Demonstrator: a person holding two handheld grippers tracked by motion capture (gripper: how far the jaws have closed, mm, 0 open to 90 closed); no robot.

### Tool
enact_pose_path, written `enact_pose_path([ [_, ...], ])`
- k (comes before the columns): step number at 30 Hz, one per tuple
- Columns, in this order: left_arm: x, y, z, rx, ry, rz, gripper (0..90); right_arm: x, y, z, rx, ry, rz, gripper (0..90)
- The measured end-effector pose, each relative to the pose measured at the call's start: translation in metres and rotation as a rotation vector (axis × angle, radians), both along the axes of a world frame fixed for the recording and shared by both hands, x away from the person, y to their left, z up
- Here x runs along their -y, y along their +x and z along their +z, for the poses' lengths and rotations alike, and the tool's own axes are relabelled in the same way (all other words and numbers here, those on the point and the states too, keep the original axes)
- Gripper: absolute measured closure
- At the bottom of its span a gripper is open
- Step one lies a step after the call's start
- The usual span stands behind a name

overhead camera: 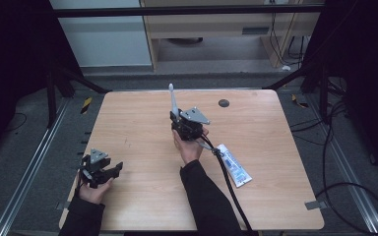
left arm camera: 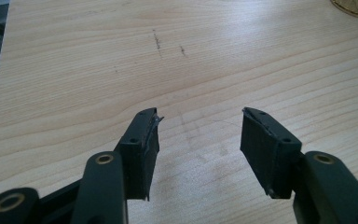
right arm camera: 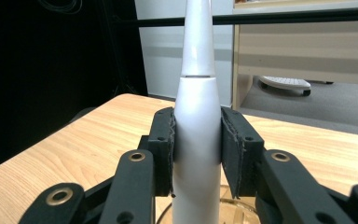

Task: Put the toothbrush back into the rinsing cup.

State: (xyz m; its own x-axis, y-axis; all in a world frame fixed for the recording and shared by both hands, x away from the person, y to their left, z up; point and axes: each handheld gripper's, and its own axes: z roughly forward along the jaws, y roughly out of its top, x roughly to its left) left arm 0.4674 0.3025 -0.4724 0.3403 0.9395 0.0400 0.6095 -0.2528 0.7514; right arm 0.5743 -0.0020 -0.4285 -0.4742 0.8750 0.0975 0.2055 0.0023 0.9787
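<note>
High view shows my right hand-held gripper (overhead camera: pixel 178 119) over the middle of the bench (overhead camera: pixel 128 196), clenched on a white electric toothbrush (overhead camera: pixel 173 103) that stands upright, its slim neck rising above the pads. A toothpaste tube (overhead camera: pixel 234 165) lies flat towards the right edge. My left hand-held gripper (overhead camera: pixel 109 170) sits near the front left corner, released, jaws apart over bare wood.

The white toothbrush (right arm camera: pixel 196 116) runs off the right gripper view's top and bottom edges; the tube's (overhead camera: pixel 234 165) print is unreadably small.
</note>
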Motion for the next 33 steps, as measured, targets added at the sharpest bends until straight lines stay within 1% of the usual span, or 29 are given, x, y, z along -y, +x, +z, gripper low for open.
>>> enact_pose_path([
  [7, 0.0, 0.0, 0.0, -0.002, 0.001, 0.0, 46.0, 0.002, -0.001, -0.005, -0.018, -0.001, -0.006, 67.1],
  [9, 0.0, 0.001, -0.001, -0.004, 0.003, -0.001, 45.9, 0.002, -0.001, -0.007, -0.029, -0.01, -0.005, 67.1],
  [14, 0.001, 0.0, 0.0, 0.001, 0.001, -0.001, 46.0, -0.001, -0.002, -0.008, -0.035, -0.013, -0.002, 67.1],
  [16, 0.0, 0.0, 0.0, -0.001, 0.002, -0.001, 45.9, -0.001, -0.003, -0.009, -0.032, -0.021, 0.0, 67.1],
  [19, 0.0, 0.0, 0.0, -0.001, 0.002, -0.003, 45.9, 0.0, -0.004, -0.01, -0.031, -0.017, -0.002, 67.1],
  [27, 0.001, 0.0, 0.0, -0.002, 0.004, -0.004, 45.9, 0.003, -0.006, -0.015, -0.045, -0.019, -0.004, 67.0],
  [31, 0.001, 0.0, 0.0, -0.002, 0.003, -0.004, 46.0, 0.004, -0.006, -0.017, -0.044, -0.018, -0.002, 67.1],
  [33, 0.001, 0.0, 0.0, -0.002, 0.003, -0.004, 46.0, 0.003, -0.005, -0.017, -0.036, -0.017, -0.003, 67.1],
])
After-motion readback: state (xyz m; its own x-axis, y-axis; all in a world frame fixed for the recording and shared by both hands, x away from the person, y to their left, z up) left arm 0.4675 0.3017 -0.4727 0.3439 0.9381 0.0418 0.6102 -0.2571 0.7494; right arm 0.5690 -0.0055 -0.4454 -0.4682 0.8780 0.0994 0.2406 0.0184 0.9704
